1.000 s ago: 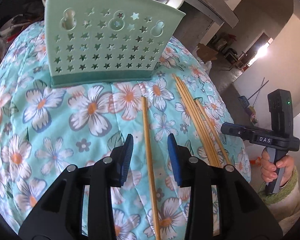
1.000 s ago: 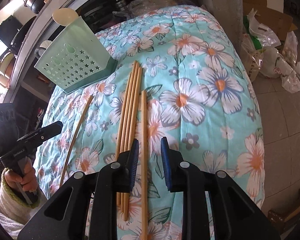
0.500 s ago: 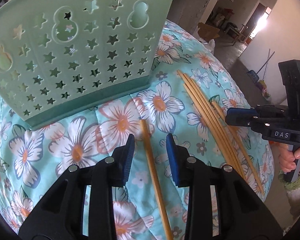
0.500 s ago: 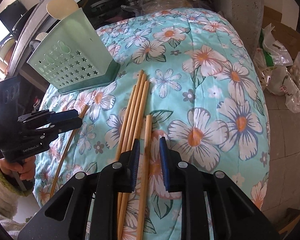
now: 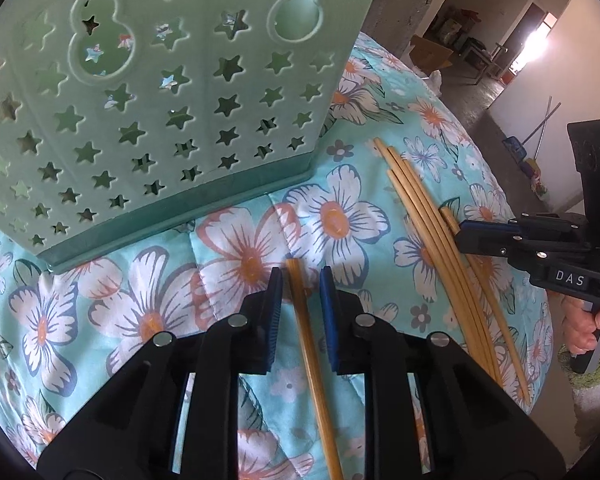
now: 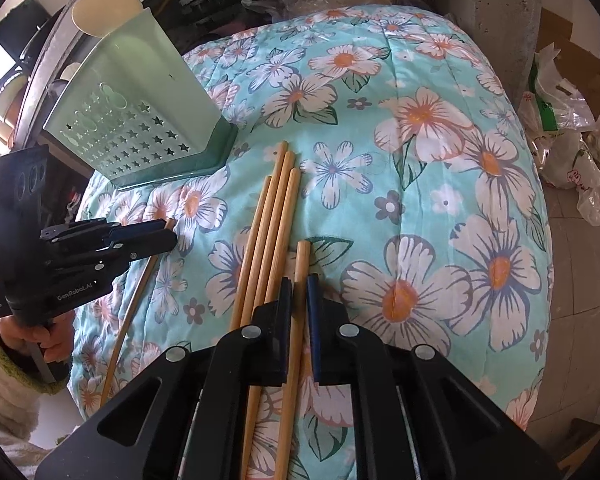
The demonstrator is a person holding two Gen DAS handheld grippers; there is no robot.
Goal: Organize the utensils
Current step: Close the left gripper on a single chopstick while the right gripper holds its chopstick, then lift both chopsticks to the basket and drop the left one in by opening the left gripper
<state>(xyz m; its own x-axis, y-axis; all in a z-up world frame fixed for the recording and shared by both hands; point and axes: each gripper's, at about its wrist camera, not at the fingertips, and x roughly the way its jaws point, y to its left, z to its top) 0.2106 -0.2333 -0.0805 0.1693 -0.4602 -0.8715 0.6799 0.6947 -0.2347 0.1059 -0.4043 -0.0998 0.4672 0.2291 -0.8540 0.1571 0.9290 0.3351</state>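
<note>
One chopstick was straddled by the parted left gripper; another chopstick was bracketed, ungripped, by the right gripper beside the green holder.

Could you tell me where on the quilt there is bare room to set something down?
Open quilt lies right of the chopstick bunch, out to the edge. It is crowded between the green holder and the bunch, where both grippers straddle single chopsticks.

Home, unfinished utility or storage room: bare concrete pillar, floral quilt as work surface, plastic bags, cardboard box, broom.
</note>
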